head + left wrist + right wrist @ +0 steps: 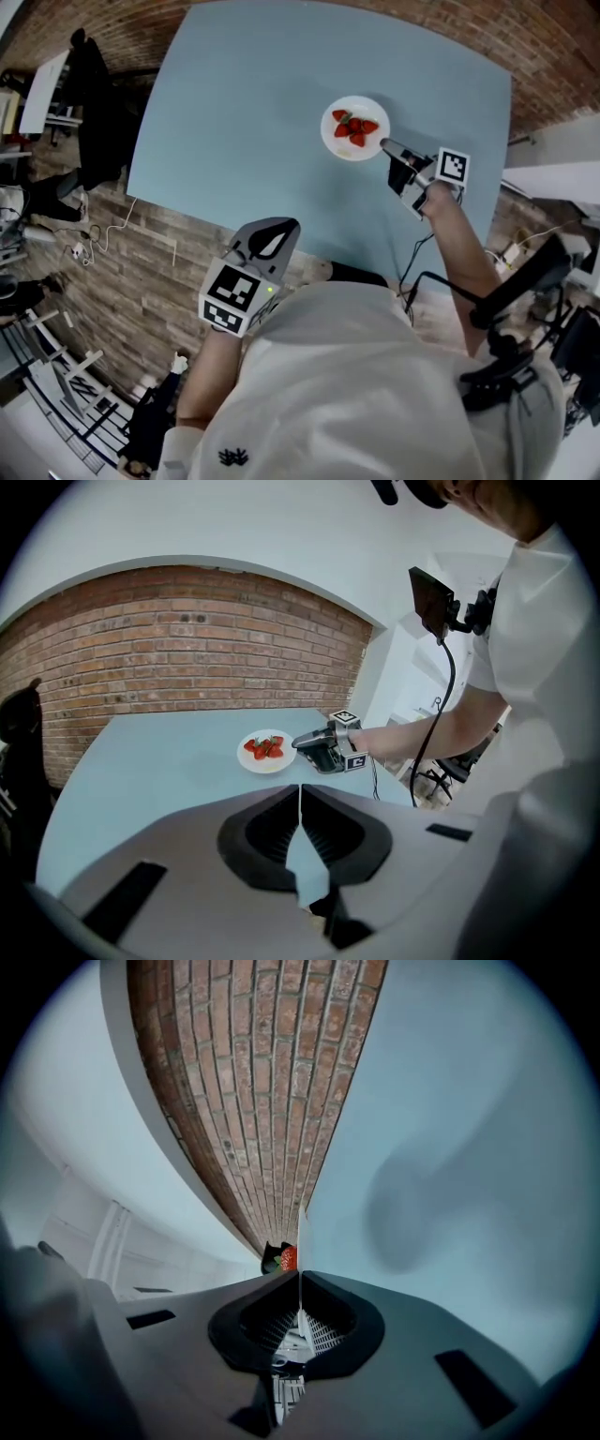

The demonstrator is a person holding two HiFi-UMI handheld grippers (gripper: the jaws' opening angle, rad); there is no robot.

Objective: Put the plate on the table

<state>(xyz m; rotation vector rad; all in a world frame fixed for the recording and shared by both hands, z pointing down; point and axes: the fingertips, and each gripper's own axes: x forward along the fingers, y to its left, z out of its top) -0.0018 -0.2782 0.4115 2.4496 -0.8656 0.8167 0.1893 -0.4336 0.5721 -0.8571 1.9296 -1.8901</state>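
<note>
A white plate (354,128) with several red strawberries (355,127) is at the far right of the light blue table (244,112). My right gripper (386,145) is at the plate's right rim, jaws shut on it. In the right gripper view the gripper (300,1277) is rolled sideways; the thin white rim runs edge-on between the jaws and one strawberry (287,1258) shows beyond. I cannot tell whether the plate rests on the table or hangs just above it. My left gripper (279,230) hovers at the table's near edge, shut and empty. The left gripper view shows the plate (265,752) and right gripper (300,743).
A brick wall (187,639) stands behind the table. Wood-pattern floor (141,272) lies to the left, with chairs and cables (94,239) at that side. A black cable (417,272) hangs by the right arm. Office chairs stand at the right.
</note>
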